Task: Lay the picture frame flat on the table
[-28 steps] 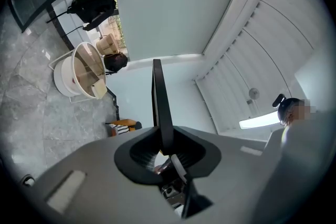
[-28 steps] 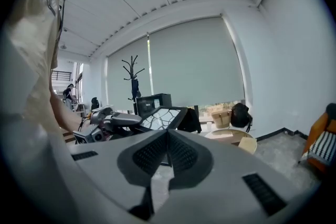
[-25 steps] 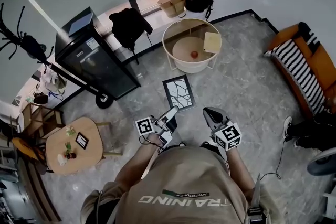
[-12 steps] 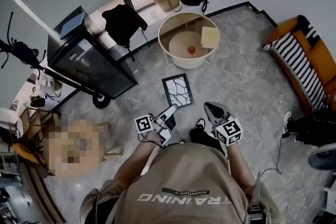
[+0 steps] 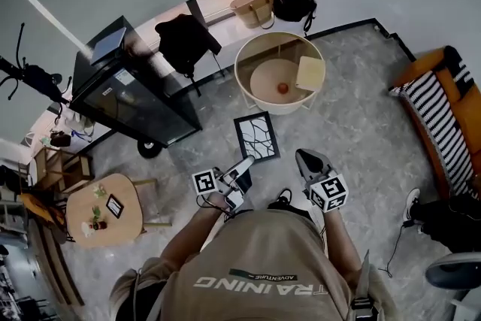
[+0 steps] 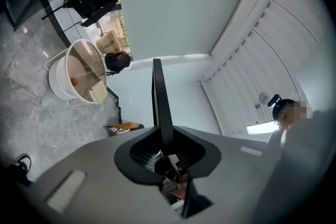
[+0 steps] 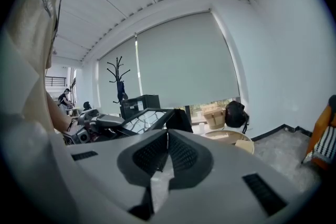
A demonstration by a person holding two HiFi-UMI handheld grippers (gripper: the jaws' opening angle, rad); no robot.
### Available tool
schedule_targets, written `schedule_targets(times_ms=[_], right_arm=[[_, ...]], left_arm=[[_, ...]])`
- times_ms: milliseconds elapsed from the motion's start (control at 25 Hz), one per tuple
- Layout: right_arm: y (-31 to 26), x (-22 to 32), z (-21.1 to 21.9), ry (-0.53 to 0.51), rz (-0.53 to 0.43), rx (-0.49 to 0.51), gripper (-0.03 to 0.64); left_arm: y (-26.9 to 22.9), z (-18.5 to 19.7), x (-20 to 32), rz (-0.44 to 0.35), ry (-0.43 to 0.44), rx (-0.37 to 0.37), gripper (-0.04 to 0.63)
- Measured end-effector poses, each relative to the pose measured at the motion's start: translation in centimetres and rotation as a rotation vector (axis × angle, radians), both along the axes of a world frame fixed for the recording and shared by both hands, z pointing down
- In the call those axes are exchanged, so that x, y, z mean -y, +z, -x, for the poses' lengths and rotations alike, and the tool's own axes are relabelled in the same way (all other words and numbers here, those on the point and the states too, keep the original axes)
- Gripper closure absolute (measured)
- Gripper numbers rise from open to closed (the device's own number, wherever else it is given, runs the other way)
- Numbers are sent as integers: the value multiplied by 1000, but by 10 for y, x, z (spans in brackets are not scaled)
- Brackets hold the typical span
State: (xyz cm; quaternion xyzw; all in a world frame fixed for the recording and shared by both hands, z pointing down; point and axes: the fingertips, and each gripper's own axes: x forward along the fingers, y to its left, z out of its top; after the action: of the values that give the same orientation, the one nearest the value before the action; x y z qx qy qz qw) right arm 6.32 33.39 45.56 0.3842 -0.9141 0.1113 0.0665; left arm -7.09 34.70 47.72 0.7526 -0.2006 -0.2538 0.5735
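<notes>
changed: barely anything over the last second, the view just swung a bit, so the lay-down hasn't started
left gripper (image 5: pixel 239 166): still pinching the frame's near edge
frame (image 5: pixel 256 136): up in the air over the floor, tilted, well short of the round table (image 5: pixel 279 106)
right gripper (image 5: pixel 305 158): jaws pressed together, empty, just right of the frame

We see our right gripper (image 7: pixel 167 132) with jaws pressed together; just beyond, the left gripper (image 7: pixel 89 126) holds the tilted picture frame (image 7: pixel 144 119).
</notes>
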Motion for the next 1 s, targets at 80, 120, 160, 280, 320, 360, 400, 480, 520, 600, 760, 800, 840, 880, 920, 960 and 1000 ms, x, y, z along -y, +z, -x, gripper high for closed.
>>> schedule_targets(times_ms=[80, 120, 160, 280, 320, 360, 400, 480, 520, 600, 760, 800, 840, 880, 920, 960, 1000], right_arm=[[3, 14, -9, -17, 4, -4, 609], [6, 19, -14, -25, 9, -7, 609], [10, 24, -17, -31, 16, -9, 609], [27, 32, -24, -37, 47, -12, 609], [31, 34, -27, -37, 57, -13, 609], [34, 36, -29, -37, 64, -14, 609], [36, 38, -32, -39, 70, -14, 609], [37, 42, -35, -48, 78, -15, 609], [38, 44, -36, -53, 80, -16, 609], [35, 52, -37, -59, 73, -16, 609], [30, 80, -29, -58, 52, -25, 609], [29, 88, -26, -58, 51, -29, 609], [28, 96, -23, -55, 51, -32, 609], [28, 102, -20, -50, 53, -36, 609], [27, 108, -19, -42, 55, -41, 609], [26, 113, -18, -31, 55, -45, 609], [25, 118, -18, -22, 53, -47, 609]], left_arm=[[1, -9, 12, -12, -4, 14, 520], [2, -14, 17, -16, -5, 19, 520], [2, -19, 20, -16, -4, 18, 520], [8, -31, 24, 4, -7, -3, 520], [12, -34, 26, 17, -11, -10, 520], [15, -37, 29, 30, -16, -18, 518], [18, -39, 32, 40, -21, -26, 518], [20, -42, 38, 50, -33, -33, 518], [20, -43, 42, 47, -38, -33, 518], [16, -43, 51, 39, -44, -31, 520], [14, -35, 80, 33, -44, -25, 518], [15, -32, 90, 36, -43, -26, 518], [17, -28, 99, 40, -41, -27, 518], [19, -25, 107, 44, -37, -28, 519], [21, -22, 114, 50, -31, -28, 518], [24, -20, 120, 55, -23, -25, 520], [26, -19, 126, 56, -14, -20, 518]])
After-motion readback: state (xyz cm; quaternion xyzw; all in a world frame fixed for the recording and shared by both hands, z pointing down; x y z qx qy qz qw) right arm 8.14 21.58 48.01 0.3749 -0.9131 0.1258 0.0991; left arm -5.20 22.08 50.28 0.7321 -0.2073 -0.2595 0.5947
